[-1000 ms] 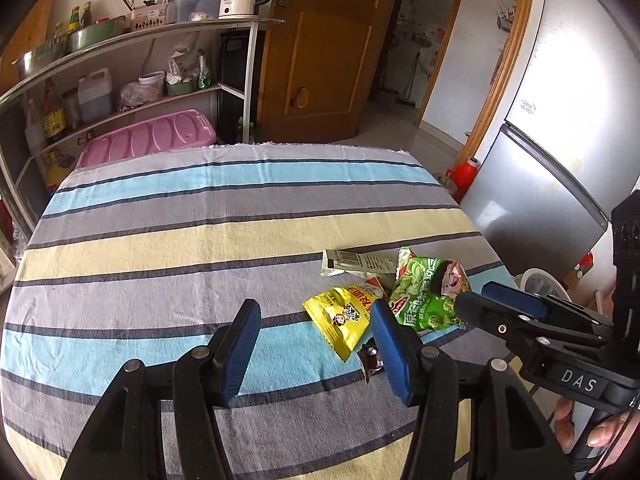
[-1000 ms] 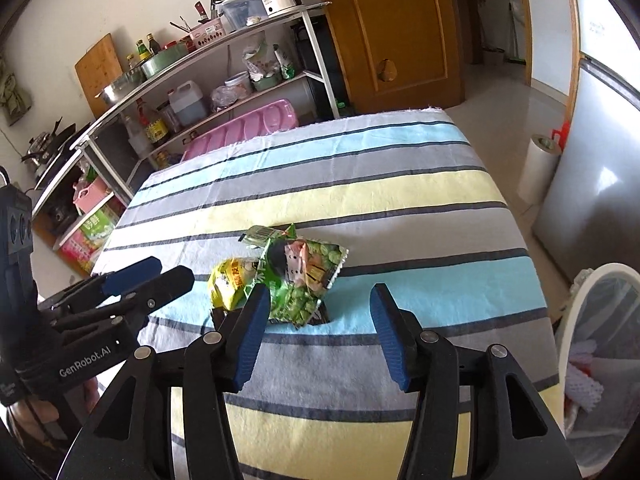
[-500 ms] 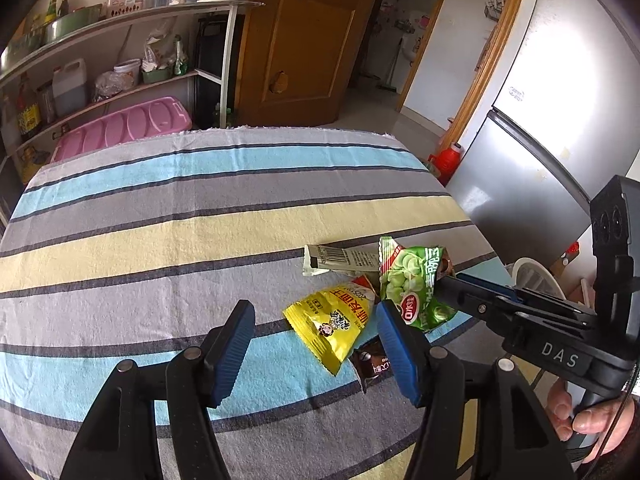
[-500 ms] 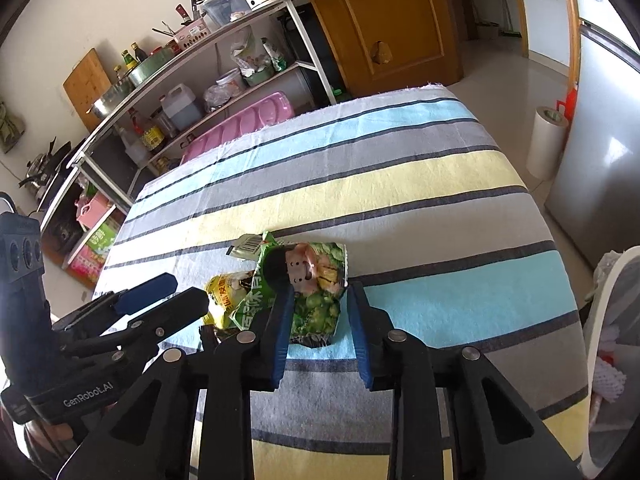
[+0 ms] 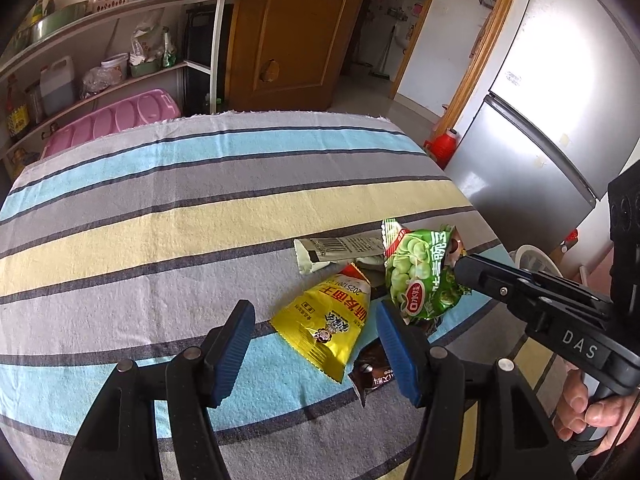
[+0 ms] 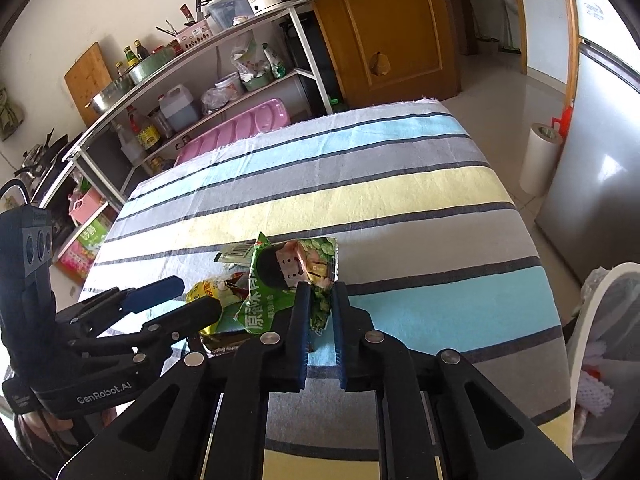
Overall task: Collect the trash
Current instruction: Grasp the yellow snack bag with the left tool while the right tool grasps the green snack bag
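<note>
A green snack wrapper (image 6: 288, 280) is pinched at its near edge by my right gripper (image 6: 320, 300), which is shut on it; it also shows in the left wrist view (image 5: 420, 276), lifted a little off the striped cloth. A yellow wrapper (image 5: 328, 328), a brown wrapper (image 5: 372, 368) and a pale barcode wrapper (image 5: 340, 248) lie on the cloth by it. My left gripper (image 5: 316, 340) is open and empty, just in front of the yellow wrapper. It shows in the right wrist view (image 6: 188, 296) at the left.
The striped tablecloth (image 5: 200, 208) covers the table. A white mesh bin (image 6: 600, 340) stands off the table's right edge, also seen in the left wrist view (image 5: 536, 258). A shelf rack (image 6: 180, 92) stands behind, a fridge (image 5: 552, 112) and a door (image 5: 288, 40) to the right.
My right gripper closed from open onto the green wrapper and raised it slightly. My left gripper moved a little forward toward the yellow wrapper and stayed open.
</note>
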The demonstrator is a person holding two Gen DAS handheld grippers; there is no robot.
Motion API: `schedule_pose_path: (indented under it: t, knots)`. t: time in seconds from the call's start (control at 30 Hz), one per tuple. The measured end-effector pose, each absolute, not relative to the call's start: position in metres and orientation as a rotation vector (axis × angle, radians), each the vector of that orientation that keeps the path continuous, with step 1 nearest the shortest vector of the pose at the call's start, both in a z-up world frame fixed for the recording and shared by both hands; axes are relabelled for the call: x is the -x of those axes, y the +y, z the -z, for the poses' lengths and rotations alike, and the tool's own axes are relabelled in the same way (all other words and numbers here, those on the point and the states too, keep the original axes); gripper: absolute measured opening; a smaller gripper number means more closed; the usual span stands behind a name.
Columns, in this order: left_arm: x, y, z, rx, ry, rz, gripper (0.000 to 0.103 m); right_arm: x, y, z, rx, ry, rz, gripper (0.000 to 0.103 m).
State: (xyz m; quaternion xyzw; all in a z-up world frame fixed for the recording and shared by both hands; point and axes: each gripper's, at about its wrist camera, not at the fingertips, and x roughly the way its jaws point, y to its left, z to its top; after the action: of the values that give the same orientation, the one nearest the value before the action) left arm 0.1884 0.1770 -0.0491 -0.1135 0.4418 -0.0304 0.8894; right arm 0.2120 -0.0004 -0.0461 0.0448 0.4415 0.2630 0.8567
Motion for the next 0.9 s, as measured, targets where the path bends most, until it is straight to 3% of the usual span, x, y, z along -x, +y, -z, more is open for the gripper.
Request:
schedule_pose_path:
  t: [0.13, 0.5, 0.9]
  knots:
    - [-0.192, 0.175, 0.055, 0.245, 0.93, 0.08, 0.061, -0.213, -0.003, 0.047, -0.105, 0.931, -0.553, 0.011]
    - [-0.192, 0.166, 0.057, 0.232, 0.921, 0.101, 0.035, -0.211, -0.006, 0.047, -0.115, 0.926, -0.549, 0.011]
    - [-0.18, 0.163, 0.048, 0.216, 0.893, 0.079, 0.033, -0.205, -0.007, 0.042, -0.104, 0.908, -0.549, 0.011]
